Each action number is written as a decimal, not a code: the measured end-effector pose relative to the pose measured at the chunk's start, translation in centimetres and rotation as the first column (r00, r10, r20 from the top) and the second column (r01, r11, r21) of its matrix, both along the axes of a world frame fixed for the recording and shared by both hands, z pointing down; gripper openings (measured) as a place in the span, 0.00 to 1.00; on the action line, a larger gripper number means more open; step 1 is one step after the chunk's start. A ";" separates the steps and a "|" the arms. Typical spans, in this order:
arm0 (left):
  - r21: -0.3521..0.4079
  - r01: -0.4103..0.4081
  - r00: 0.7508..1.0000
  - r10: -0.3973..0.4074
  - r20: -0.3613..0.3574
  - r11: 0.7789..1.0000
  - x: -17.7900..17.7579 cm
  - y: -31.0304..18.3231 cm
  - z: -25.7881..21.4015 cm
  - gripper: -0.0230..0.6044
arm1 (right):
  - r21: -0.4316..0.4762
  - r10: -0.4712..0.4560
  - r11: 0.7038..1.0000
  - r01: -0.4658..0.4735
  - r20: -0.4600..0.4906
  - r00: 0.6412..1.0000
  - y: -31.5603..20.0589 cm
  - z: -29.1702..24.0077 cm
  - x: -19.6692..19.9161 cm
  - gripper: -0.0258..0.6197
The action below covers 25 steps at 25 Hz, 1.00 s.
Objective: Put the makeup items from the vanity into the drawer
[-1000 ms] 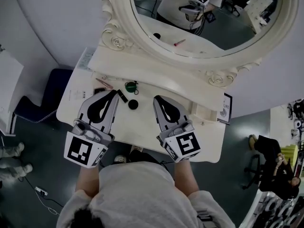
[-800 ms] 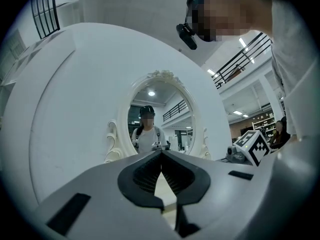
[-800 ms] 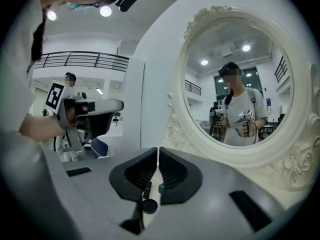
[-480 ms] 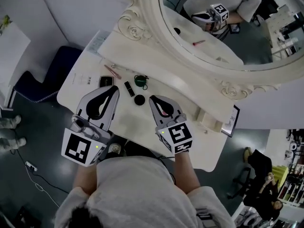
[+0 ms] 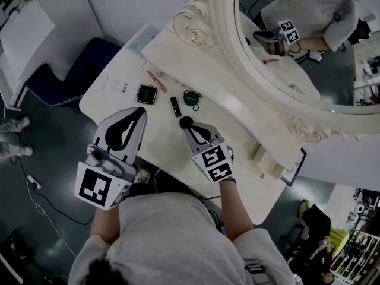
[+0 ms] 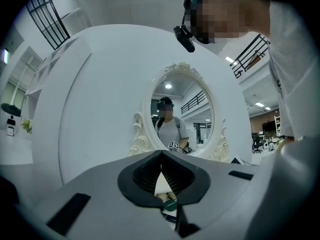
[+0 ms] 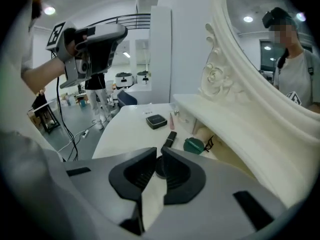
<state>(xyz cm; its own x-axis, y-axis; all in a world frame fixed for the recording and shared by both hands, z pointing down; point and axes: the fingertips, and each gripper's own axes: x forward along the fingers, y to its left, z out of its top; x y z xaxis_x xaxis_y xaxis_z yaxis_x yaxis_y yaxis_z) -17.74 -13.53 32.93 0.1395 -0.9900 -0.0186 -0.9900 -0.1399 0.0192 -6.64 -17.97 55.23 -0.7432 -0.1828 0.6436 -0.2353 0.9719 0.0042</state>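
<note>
1. Makeup all lies on the vanity (image 5: 116, 103): compact (image 5: 146, 94), lipstick (image 5: 175, 105), green case (image 5: 191, 98), black jar (image 5: 186, 122). We see no drawer.
2. Our left gripper (image 6: 161, 158) is clenched, empty.
3. Our right gripper (image 7: 157, 157), slightly parted, reaches the jar, and we judge it ungrasped.

The head view is dim and grey, the light soft and even; the pale desk (image 5: 165, 142) below the mirror (image 5: 309, 64) is its brightest surface, with faint shadows. Both gripper views bulge strongly and darken to black corners. A ceiling lamp (image 7: 48, 10) left of the mirror glares white; smaller spots glint inside its glass.
</note>
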 end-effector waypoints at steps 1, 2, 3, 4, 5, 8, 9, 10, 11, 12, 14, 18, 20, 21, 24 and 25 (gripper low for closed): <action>-0.005 0.010 1.000 -0.010 0.002 1.000 -0.2 0.2 0.1 0.06 | 0.000 -0.018 1.000 0.018 -0.023 1.000 0.2 0.7 -0.1 0.08; -0.009 0.019 1.000 -0.019 0.004 1.000 -0.4 0.5 0.2 0.06 | 0.001 -0.036 0.999 0.036 -0.046 0.998 0.3 1.3 -0.1 0.08; -0.012 0.028 1.000 -0.028 0.006 1.000 -0.6 0.7 0.2 0.06 | 0.004 -0.052 0.999 0.053 -0.069 0.996 0.4 1.9 -0.2 0.08; -0.014 0.037 0.999 -0.037 0.007 0.999 -0.8 0.9 0.3 0.06 | 0.008 -0.067 0.998 0.068 -0.092 0.993 0.4 2.5 -0.2 0.08; -0.018 0.046 0.999 -0.046 0.008 0.999 -1.0 1.1 0.3 0.06 | 0.011 -0.082 0.996 0.084 -0.113 0.990 0.5 3.1 -0.2 0.08; -0.030 0.071 0.997 -0.071 0.009 0.997 -1.6 1.6 0.6 0.06 | 0.011 -0.125 0.992 0.129 -0.170 0.978 1.0 4.5 -0.3 0.08; -0.035 0.077 0.997 -0.076 0.011 0.996 -1.8 1.8 0.7 0.06 | 0.016 -0.137 0.990 0.143 -0.186 0.973 1.1 4.9 -0.3 0.09; -0.040 0.081 0.997 -0.081 0.013 0.996 -1.9 2.0 0.8 0.06 | 0.023 -0.150 0.987 0.157 -0.200 0.968 1.2 5.2 -0.4 0.09; -0.043 0.085 0.996 -0.084 0.015 0.995 -2.0 2.2 0.9 0.06 | 0.033 -0.161 0.985 0.172 -0.214 0.963 1.3 5.4 -0.4 0.10; -0.044 0.088 0.996 -0.087 0.015 0.995 -2.1 2.3 0.9 0.06 | 0.043 -0.172 0.982 0.186 -0.228 0.958 1.4 5.6 -0.5 0.14; -0.046 0.092 0.996 -0.092 0.016 0.995 -2.2 2.5 1.0 0.06 | 0.069 -0.186 0.975 0.209 -0.255 0.949 1.4 6.0 -0.6 0.20; -0.045 0.097 0.995 -0.096 0.020 0.994 -2.3 3.1 0.9 0.06 | 0.154 -0.190 0.958 0.244 -0.300 0.935 1.0 6.1 -0.9 0.12; -0.043 0.099 0.995 -0.098 0.024 0.994 -2.4 3.3 0.8 0.06 | 0.171 -0.199 0.950 0.263 -0.321 0.926 1.0 6.1 -0.9 0.12; -0.042 0.100 0.995 -0.099 0.025 0.994 -2.4 3.4 0.8 0.06 | 0.171 -0.200 0.949 0.265 -0.325 0.924 1.1 6.1 -1.0 0.10; -0.036 0.097 0.995 -0.096 0.028 0.995 -2.4 3.7 0.5 0.06 | 0.188 -0.182 0.950 0.250 -0.318 0.930 1.1 5.7 -0.9 0.09; -0.033 0.095 0.995 -0.094 0.029 0.995 -2.4 3.7 0.4 0.06 | 0.195 -0.171 0.952 0.237 -0.306 0.937 1.2 5.4 -1.0 0.09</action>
